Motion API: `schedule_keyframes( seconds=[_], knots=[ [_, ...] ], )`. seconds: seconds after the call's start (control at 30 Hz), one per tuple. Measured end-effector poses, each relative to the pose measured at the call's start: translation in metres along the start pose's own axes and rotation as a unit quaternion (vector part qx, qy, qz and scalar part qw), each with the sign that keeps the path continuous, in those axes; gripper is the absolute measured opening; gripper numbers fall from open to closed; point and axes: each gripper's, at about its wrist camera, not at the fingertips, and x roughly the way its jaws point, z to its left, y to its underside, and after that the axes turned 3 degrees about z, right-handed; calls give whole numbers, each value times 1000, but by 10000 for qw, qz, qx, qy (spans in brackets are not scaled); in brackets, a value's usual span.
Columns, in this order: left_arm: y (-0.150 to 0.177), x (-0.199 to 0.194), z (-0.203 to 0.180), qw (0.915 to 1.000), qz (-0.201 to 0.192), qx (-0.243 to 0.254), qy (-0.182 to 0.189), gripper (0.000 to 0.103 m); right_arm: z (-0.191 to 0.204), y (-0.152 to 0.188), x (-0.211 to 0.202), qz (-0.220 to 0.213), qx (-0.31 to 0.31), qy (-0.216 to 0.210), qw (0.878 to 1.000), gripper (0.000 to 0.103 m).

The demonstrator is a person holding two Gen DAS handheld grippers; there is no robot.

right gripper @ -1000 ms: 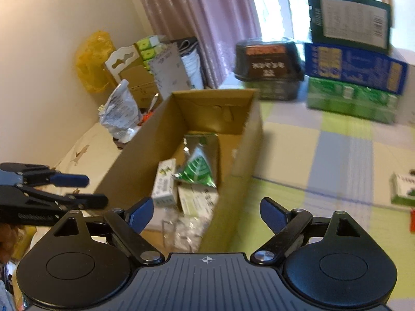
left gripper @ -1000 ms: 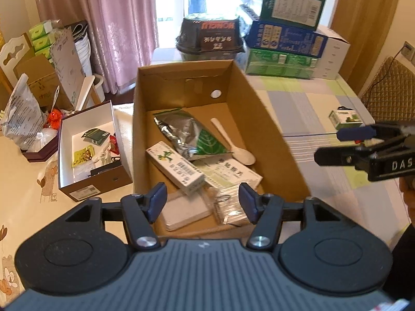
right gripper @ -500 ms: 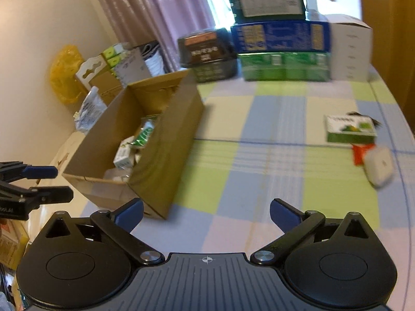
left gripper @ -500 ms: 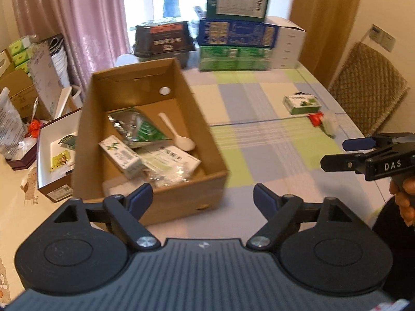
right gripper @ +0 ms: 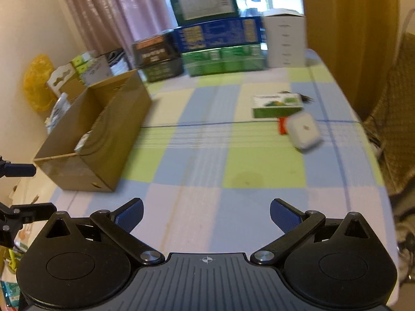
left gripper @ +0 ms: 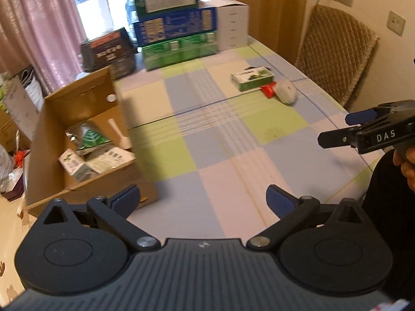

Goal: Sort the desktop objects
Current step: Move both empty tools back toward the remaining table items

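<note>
Both the left gripper (left gripper: 203, 198) and right gripper (right gripper: 206, 212) are held wide apart and empty. Three items remain on the far right of the cloth (right gripper: 207, 207): green box (right gripper: 277, 105), red packet (right gripper: 282, 125), white case (right gripper: 303, 131), all touching. The carton (right gripper: 109, 129) stands left. The case, nearest and outermost, is best approached first, gripped across its short sides so its neighbours are left undisturbed.

— Premises type?
— A home, dining area. The surface (right gripper: 259, 165) carries a checked pastel cloth; a woven chair (left gripper: 337, 51) stands against the wall.
— Supporting evidence?
— Pink curtains (left gripper: 39, 26) at a bright window, stacked grocery cartons (right gripper: 220, 41), wall sockets (left gripper: 395, 22), household clutter along the left side.
</note>
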Motion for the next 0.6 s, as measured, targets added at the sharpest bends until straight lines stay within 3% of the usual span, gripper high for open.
schedule_keyframes(
  seconds=[0.4,0.6],
  knots=[
    [-15,27,-52,9988,26,338,360,101,-56,15,-25,-60,425,416,9982,101],
    [-23,42,-64,9979,76,417,486,101,-67,16,-26,50,341,625,9974,101]
  ],
)
